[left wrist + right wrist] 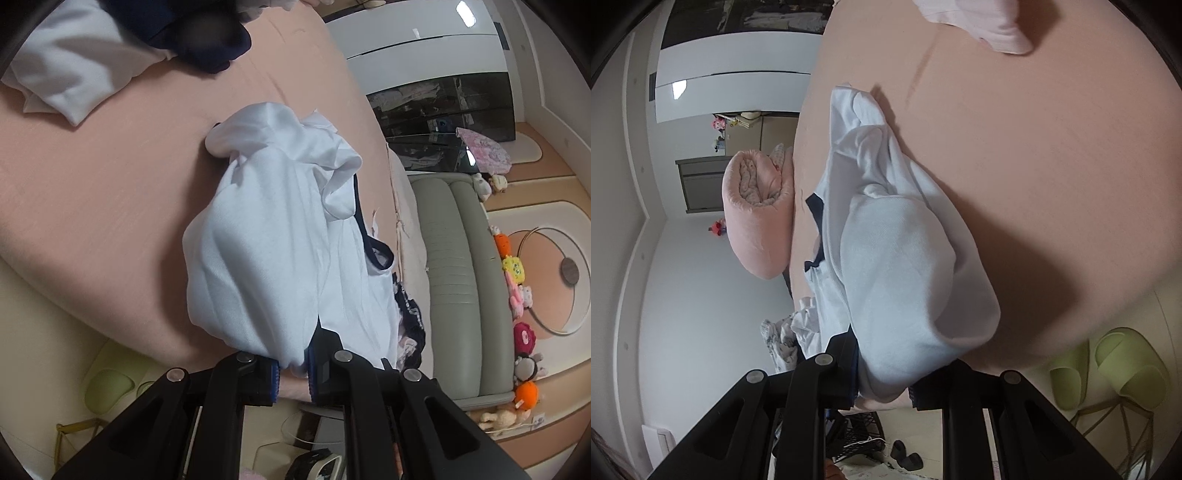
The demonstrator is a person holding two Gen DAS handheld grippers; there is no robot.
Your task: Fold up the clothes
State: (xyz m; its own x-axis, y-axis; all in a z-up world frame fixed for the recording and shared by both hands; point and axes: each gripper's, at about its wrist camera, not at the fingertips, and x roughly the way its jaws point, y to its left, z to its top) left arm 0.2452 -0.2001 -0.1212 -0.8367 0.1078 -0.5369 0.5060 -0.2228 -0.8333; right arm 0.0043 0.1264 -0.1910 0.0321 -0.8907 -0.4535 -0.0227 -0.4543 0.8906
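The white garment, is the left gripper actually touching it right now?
Touching. The left wrist view shows the left gripper with its blue pads closed on a bunched edge of the white garment, which trails away over the pink bed.

Soft, even indoor light; strong fisheye bending in both views.

The white garment [269, 236] is the brightest thing but keeps its folds visible, without glare. In the right wrist view it throws a broad, soft-edged dark shadow on the pink bed sheet [1052, 155], toward the lower right. A small bright reflection of a lamp sits on the white wardrobe door [424, 48]. Walls and bed edge curve hard near the rim, and the corners go black. The nearest fabric and the black gripper arms look slightly soft.
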